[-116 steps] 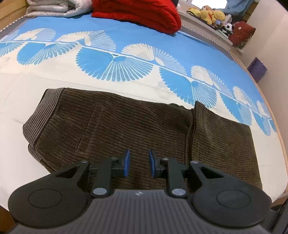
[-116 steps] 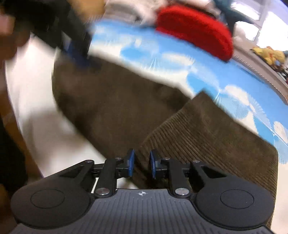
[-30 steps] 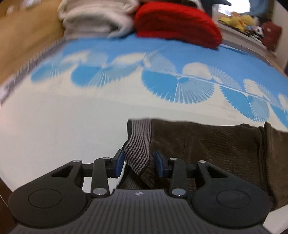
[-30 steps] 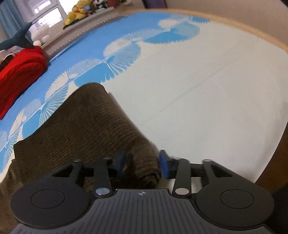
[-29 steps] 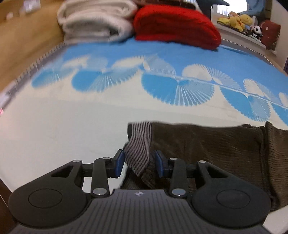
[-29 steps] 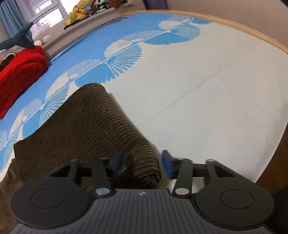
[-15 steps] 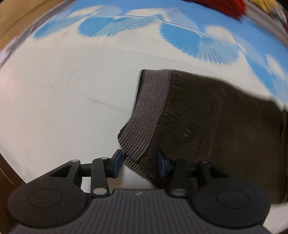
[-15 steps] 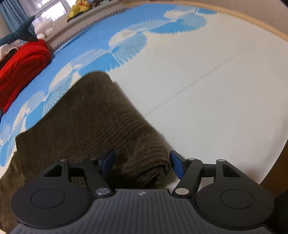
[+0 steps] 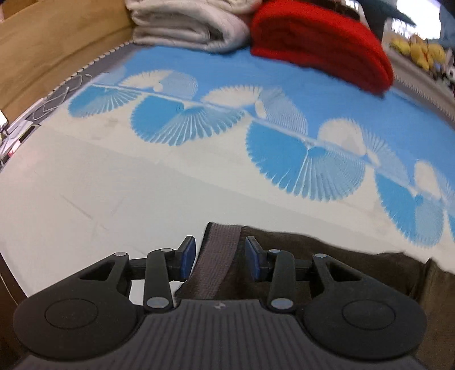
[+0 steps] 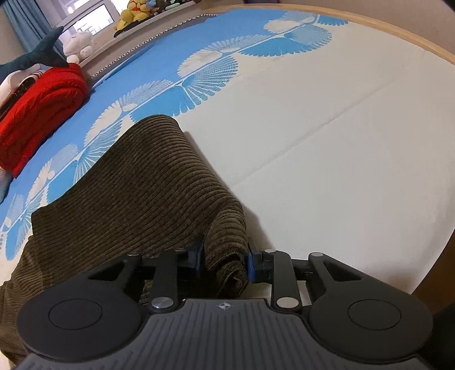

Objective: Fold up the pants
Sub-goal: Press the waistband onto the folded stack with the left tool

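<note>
Right tongs [image 10: 224, 260] are closing on the folded end of the dark brown corduroy pants [image 10: 148, 182]; both blue pads sit tight against the bunched roll of fabric, so the cloth is pinched btwn them. From that grip the ribbed corduroy runs up and to the left across the bed w/ the white and blue fan-print cover [image 10: 327, 119], its far edge curling over in a rounded fold.

Left tongs [image 9: 220, 257] stand about half open around the grey ribbed waistband [image 9: 219, 256] of the same pants. The band passes btwn the blue pads; a gap shows on each side, esp. on the right, so no clear squeeze there, and the pads don't appear to press the cloth. Brown fabric spreads to the right of the band along the lower edge of the left view, lying on the white part of the cover.

Further back on the bed: a folded red knit blanket [image 9: 321, 42] and, just beside it on the left, a stack of folded off-white towels or blankets [image 9: 187, 22]. Right view shows plush toys [image 10: 133, 12] on a ledge by the window, and a wooden bed rim [image 10: 398, 31] curving round the mattress edge.
</note>
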`<state>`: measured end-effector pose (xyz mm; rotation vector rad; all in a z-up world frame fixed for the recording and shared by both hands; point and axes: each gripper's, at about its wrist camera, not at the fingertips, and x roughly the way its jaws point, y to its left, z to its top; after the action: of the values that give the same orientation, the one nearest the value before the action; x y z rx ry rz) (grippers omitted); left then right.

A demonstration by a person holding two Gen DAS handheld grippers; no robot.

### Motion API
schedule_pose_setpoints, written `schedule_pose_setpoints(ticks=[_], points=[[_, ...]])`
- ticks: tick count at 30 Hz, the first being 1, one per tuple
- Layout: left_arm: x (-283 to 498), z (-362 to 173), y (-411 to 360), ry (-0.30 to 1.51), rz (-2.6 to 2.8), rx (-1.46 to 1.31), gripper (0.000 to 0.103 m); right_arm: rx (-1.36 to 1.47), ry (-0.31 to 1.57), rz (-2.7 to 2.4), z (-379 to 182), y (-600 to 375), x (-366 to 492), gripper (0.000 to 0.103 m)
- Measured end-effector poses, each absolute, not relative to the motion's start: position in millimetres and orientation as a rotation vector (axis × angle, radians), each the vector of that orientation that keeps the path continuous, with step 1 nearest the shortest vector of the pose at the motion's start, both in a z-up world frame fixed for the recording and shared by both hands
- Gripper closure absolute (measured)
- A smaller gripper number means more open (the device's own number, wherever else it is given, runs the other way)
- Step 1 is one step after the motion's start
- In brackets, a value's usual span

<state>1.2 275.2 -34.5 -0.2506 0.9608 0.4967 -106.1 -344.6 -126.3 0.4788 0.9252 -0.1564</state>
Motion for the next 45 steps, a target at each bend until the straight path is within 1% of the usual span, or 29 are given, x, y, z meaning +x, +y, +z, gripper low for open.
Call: schedule_pose_setpoints(ticks=[2, 3, 4, 5, 6, 7, 8, 9, 10, 11, 12, 13, 16, 18, 20, 21, 22, 24, 28, 29, 30, 31, 32, 33, 35, 37, 39, 42, 45], points=[[10, -43, 267, 0.960, 0.378, -0.248, 0.061, 0.486, 0.929, -0.163, -127, -346, -106, 0.068], [20, -52, 266, 0.982, 0.318, -0.248, 0.061, 0.485, 0.932, -0.172, -128, -347, -106, 0.062], [28, -63, 270, 1.007, 0.263, -0.266, 0.063, 0.483, 0.933, -0.173, -129, -347, -105, 0.061], [36, -76, 276, 1.037, 0.229, -0.271, 0.072, 0.476, 0.934, -0.173, -129, -347, -105, 0.061], [43, -93, 286, 1.074, 0.254, -0.247, 0.078, 0.470, 0.934, -0.171, -128, -346, -105, 0.061], [47, -112, 301, 1.127, 0.323, -0.221, 0.096, 0.466, 0.935, -0.170, -128, -345, -105, 0.061], [47, -127, 321, 1.173, 0.335, -0.294, 0.095, 0.465, 0.936, -0.169, -128, -345, -106, 0.061], [43, -129, 338, 1.169, 0.323, -0.420, 0.095, 0.468, 0.937, -0.168, -128, -346, -106, 0.060], [40, -125, 347, 1.165, 0.315, -0.477, 0.095, 0.473, 0.939, -0.167, -129, -346, -106, 0.060], [34, -116, 350, 1.147, 0.333, -0.474, 0.098, 0.476, 0.941, -0.170, -130, -346, -106, 0.060], [25, -104, 349, 1.116, 0.376, -0.422, 0.098, 0.480, 0.942, -0.174, -130, -347, -105, 0.059], [15, -96, 347, 1.094, 0.389, -0.388, 0.095, 0.483, 0.943, -0.177, -130, -347, -105, 0.059], [-10, -88, 345, 1.074, 0.256, -0.507, 0.095, 0.490, 0.944, -0.184, -130, -347, -105, 0.059], [-18, -94, 337, 1.121, 0.202, -0.471, 0.094, 0.490, 0.948, -0.190, -131, -346, -104, 0.059], [-25, -116, 326, 1.240, 0.236, -0.305, 0.101, 0.485, 0.949, -0.194, -130, -344, -104, 0.059], [-28, -122, 324, 1.252, 0.225, -0.258, 0.101, 0.478, 0.945, -0.196, -130, -344, -104, 0.060], [-31, -120, 323, 1.241, 0.219, -0.251, 0.101, 0.473, 0.939, -0.197, -129, -343, -104, 0.067], [-38, -116, 322, 1.240, 0.228, -0.252, 0.101, 0.467, 0.921, -0.199, -126, -342, -104, 0.073], [-50, -92, 303, 1.133, 0.229, -0.181, 0.098, 0.485, 0.910, -0.217, -122, -342, -106, 0.074], [-51, -96, 299, 1.143, 0.220, -0.179, 0.097, 0.494, 0.906, -0.219, -121, -343, -107, 0.074], [-49, -111, 298, 1.223, 0.232, -0.170, 0.097, 0.501, 0.905, -0.221, -121, -344, -108, 0.072], [-47, -125, 296, 1.307, 0.245, -0.156, 0.096, 0.505, 0.906, -0.224, -121, -344, -109, 0.066], [-47, -134, 294, 1.351, 0.248, -0.140, 0.092, 0.507, 0.906, -0.232, -121, -344, -109, 0.065], [-46, -132, 290, 1.339, 0.254, -0.114, 0.092, 0.513, 0.907, -0.227, -122, -345, -110, 0.062], [-49, -112, 279, 1.241, 0.262, -0.055, 0.091, 0.526, 0.907, -0.213, -123, -345, -110, 0.054], [-52, -92, 265, 1.151, 0.275, -0.015, 0.090, 0.518, 0.914, -0.204, -124, -344, -110, 0.038], [-54, -79, 247, 1.080, 0.257, -0.001, 0.090, 0.495, 0.920, -0.211, -126, -342, -109, 0.032], [-51, -73, 221, 1.020, 0.191, 0.000, 0.090, 0.489, 0.929, -0.198, -130, -341, -106, 0.032], [-39, -99, 204, 1.100, 0.137, -0.009, 0.084, 0.479, 0.953, -0.166, -134, -338, -104, 0.032]])
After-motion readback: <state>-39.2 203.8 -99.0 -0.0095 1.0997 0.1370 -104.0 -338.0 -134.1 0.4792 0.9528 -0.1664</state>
